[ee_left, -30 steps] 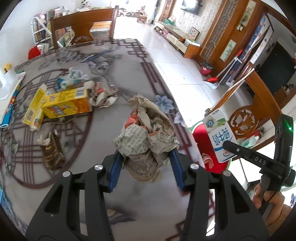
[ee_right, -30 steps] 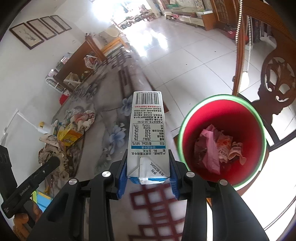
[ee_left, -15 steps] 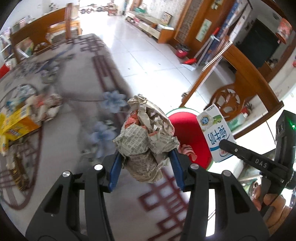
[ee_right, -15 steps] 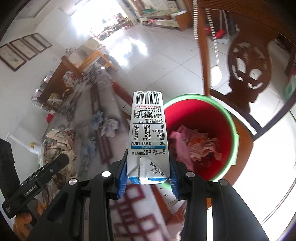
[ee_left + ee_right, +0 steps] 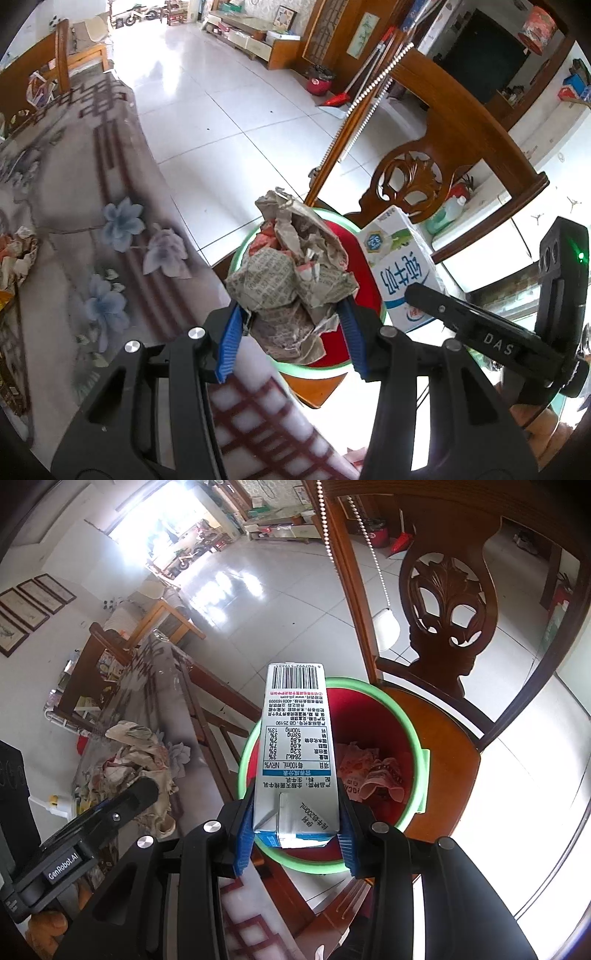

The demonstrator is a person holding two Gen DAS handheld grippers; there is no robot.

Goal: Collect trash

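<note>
My left gripper is shut on a crumpled newspaper wad, which hangs over the near rim of a red bin with a green rim. My right gripper is shut on a white and blue milk carton, held over the same bin. The bin stands on a wooden chair seat and holds pink wrappers. From the left wrist view the carton and the right gripper's black body show on the right. The newspaper wad appears at the left of the right wrist view.
The table with its flowered cloth fills the left, with crumpled trash at its far left edge. A carved wooden chair back rises behind the bin. White tiled floor lies beyond, with a broom and dustpan by the wall.
Both grippers moved off the table toward the bin. The newspaper wad now hangs over the bin's rim and the carton over its opening. Neither grip changed.
</note>
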